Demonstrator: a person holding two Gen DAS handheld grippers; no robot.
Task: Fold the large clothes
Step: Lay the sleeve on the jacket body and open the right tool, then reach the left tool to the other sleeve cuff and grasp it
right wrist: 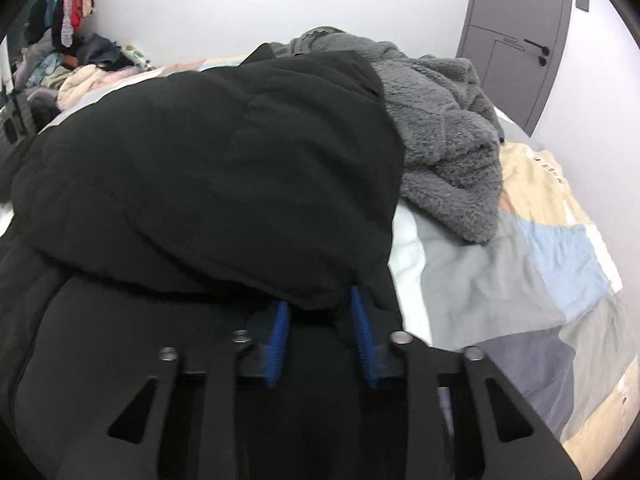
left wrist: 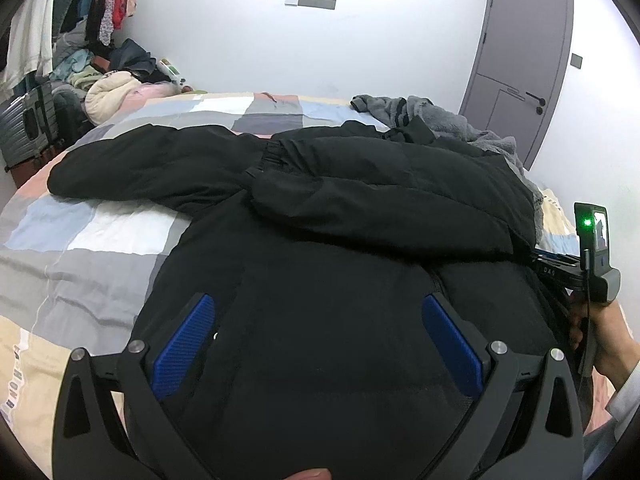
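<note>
While the black jacket (left wrist: pixel 320 208) lies across the bed (left wrist: pixel 92 240), the right gripper (right wrist: pixel 320 320) pinches its folded sleeve edge, and the left gripper (left wrist: pixel 318 336) hovers, fingers apart, over the body.

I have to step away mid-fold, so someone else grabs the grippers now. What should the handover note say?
Left gripper: open, above the black jacket body, holding nothing.
Right gripper: shut on the jacket's right edge, black fabric bunched between the blue pads.
The jacket lies spread on the patchwork bedspread; one sleeve stretches out left, the other sleeve is already folded across the chest. A grey fleece lies beside it, unfolded.
Left: probably fold the outstretched sleeve in, then fold the body; the fleece after.
</note>
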